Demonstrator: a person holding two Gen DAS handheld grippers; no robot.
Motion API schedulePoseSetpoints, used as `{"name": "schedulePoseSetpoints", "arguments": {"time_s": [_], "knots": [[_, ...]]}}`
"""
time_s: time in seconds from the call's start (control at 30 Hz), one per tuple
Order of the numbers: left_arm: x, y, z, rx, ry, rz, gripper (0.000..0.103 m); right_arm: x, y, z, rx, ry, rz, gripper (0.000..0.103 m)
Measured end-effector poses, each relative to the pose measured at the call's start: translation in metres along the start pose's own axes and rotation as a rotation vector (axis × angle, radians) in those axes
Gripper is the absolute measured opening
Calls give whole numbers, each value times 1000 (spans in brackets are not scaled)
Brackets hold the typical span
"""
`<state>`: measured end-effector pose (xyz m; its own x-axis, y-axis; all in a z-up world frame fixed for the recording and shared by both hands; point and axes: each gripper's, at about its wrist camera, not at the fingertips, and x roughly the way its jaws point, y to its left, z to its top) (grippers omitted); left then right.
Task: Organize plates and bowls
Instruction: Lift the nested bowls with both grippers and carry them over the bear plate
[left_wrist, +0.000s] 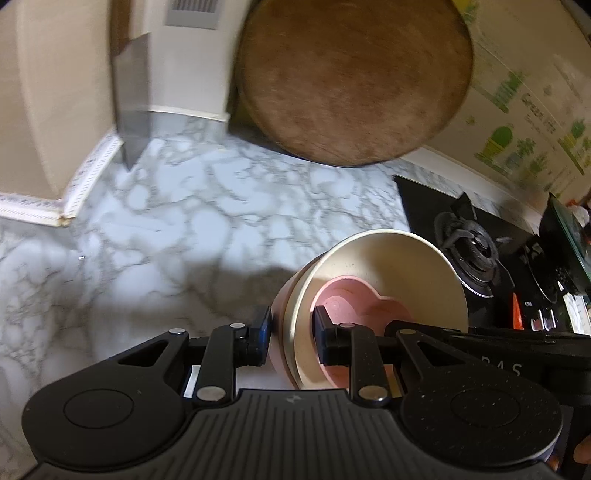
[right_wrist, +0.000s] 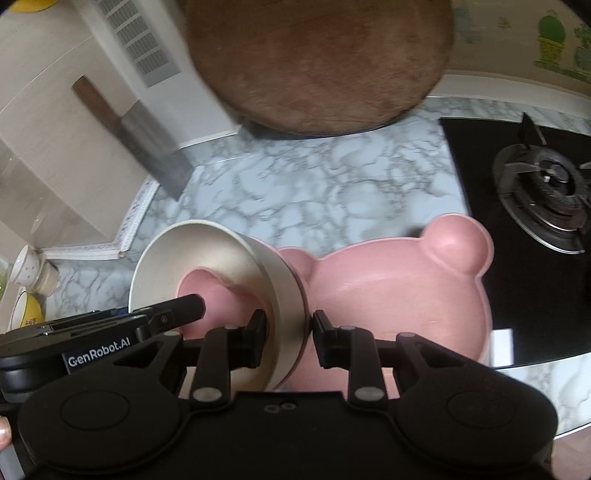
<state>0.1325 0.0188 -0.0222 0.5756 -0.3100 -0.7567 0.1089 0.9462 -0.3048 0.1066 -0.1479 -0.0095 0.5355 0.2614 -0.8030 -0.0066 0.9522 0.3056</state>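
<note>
A cream bowl (left_wrist: 388, 266) sits nested in a pink outer bowl (left_wrist: 277, 354) and holds a pink heart-shaped dish (left_wrist: 354, 302). The stack is tilted and held from both sides. My left gripper (left_wrist: 291, 332) is shut on the near rim, one finger inside and one outside. My right gripper (right_wrist: 290, 332) is shut on the opposite wall of the cream bowl (right_wrist: 207, 251). A pink bear-shaped plate (right_wrist: 399, 295) lies just right of and below the stack. I cannot tell whether the plate touches the stack.
A round wooden cutting board (left_wrist: 351, 81) leans on the back wall. A cleaver (right_wrist: 147, 140) leans at the left corner. A black gas stove (right_wrist: 546, 184) fills the right. Small cups (right_wrist: 33, 273) and a yellow bowl (right_wrist: 26, 310) stand far left on the marble counter (left_wrist: 184, 206).
</note>
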Motion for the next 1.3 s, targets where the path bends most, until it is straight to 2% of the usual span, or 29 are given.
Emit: {"name": "schedulePoseSetpoints", "arguments": {"time_s": [0.37,0.63,0.97,1.3], "knots": [[36,-56,4,40,52,-34,23,-7,-55,3,11,17,-57,27],[59,-85,3,55,92,-35,23,-1,-86,8,20,62,-75,27],[81,-94,2,45,146,-8,23,13,-98,13,16,114,-77,27],[90,-94,0,45,162,15,23,26,-100,15,10,150,-73,27]]}}
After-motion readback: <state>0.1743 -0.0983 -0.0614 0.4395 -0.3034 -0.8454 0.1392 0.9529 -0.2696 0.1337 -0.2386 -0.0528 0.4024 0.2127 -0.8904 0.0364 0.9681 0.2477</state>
